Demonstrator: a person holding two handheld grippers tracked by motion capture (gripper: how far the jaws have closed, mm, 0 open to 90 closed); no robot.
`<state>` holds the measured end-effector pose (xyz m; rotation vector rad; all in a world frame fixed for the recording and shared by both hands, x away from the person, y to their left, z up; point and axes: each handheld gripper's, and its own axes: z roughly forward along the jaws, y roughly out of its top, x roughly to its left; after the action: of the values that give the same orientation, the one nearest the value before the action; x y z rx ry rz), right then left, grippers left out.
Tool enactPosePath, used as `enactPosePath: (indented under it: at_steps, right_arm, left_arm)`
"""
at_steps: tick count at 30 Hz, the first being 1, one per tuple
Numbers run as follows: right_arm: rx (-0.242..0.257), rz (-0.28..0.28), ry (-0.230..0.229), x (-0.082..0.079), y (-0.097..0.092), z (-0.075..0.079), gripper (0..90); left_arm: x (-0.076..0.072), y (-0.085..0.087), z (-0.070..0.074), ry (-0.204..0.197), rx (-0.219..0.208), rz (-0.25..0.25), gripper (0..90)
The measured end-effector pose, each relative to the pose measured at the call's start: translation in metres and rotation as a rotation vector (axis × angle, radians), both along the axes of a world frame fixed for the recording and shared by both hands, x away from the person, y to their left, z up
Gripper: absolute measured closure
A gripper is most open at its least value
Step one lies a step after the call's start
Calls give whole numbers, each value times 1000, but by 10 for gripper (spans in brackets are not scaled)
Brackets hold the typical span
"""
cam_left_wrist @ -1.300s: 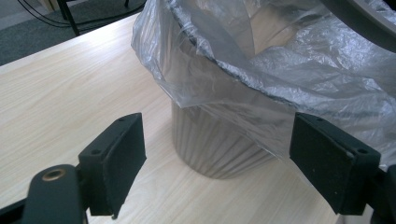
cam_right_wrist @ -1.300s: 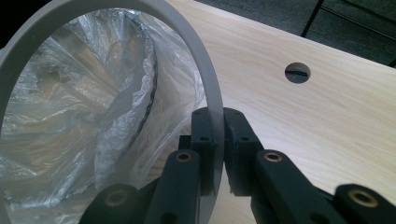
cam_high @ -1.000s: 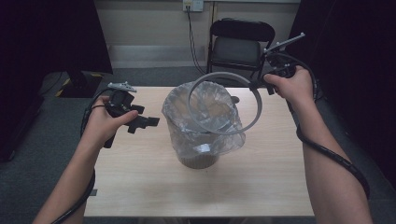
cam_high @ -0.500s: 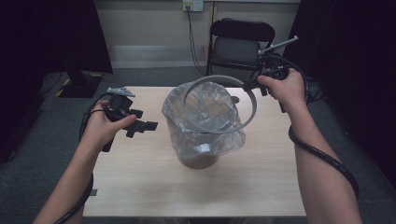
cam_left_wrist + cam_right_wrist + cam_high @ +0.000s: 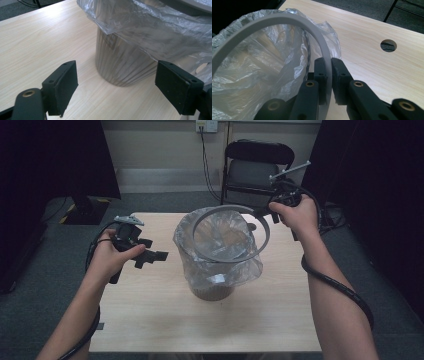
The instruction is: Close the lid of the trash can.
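Above the bag-lined bin (image 5: 215, 270), I am pinching the light, stiff grey ring (image 5: 231, 234) by its rim with the right gripper (image 5: 327, 75), the left gripper (image 5: 117, 85) hanging released.

Crinkled clear plastic liner (image 5: 215, 255), matt grey ring (image 5: 231, 234), pale wood-grain table (image 5: 150, 310)

Black two-jaw grippers (image 5: 150, 256), brass-coloured screws, black trailing cables, bare forearms

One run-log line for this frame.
right gripper: shut on grey ring, above bin | left gripper: open, empty, beside bin | bag liner: draped over rim | ring not seated
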<state>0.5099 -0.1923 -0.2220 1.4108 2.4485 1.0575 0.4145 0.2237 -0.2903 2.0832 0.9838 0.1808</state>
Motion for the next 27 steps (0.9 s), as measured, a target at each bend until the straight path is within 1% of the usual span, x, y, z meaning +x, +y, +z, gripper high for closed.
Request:
enactPosePath:
  at_steps: [1,3,6,9,10,11,12,14,16,17,18,19,21,23,24,25,27]
  right_arm:
    - [1,1,2,0,1,0,834]
    - [0,6,2,1,4,-1,834]
    - [-1,11,1,2,8,-3,833]
    - [-7,14,-1,3,11,-4,828]
    - [-13,17,-3,3,12,-3,814]
    - [-13,17,-3,3,12,-3,804]
    - [-18,20,1,3,13,-3,790]
    - [-22,24,4,2,14,-3,735]
    - [-38,19,-2,1,14,-3,682]
    - [-29,21,3,1,14,-3,646]
    - [-21,17,4,0,13,-3,618]
    - [-23,16,-3,0,12,-3,615]
    - [-33,18,7,-2,10,-3,597]
    - [-24,15,7,-4,6,-2,594]
    - [-16,15,10,-5,4,-1,591]
    - [-13,10,20,-6,2,-1,588]
    - [-12,4,25,-7,-2,-2,592]
  left_arm:
    - [0,0,0,1,-6,4,179]
    - [0,1,0,0,-1,5,179]
    - [0,3,-1,-1,-4,-1,179]
    - [-1,4,-2,-1,-8,5,179]
    - [-1,5,-2,3,-12,8,179]
    - [-1,5,-2,2,-2,5,179]
    - [-1,5,-3,1,-6,6,179]
    - [-1,5,-4,3,-8,7,179]
    - [-2,4,-4,6,-3,6,179]
    - [-2,3,-4,6,-12,9,179]
    - [-2,3,-4,5,-4,3,179]
    - [-2,2,-4,4,-5,3,179]
    - [-3,1,-3,5,-1,-3,179]
    - [-3,-1,-3,5,-7,-1,179]
    - [-3,-1,-2,3,-3,-5,179]
    - [-3,-2,-2,4,-4,-8,179]
    - [-3,-4,-1,1,-9,-4,179]
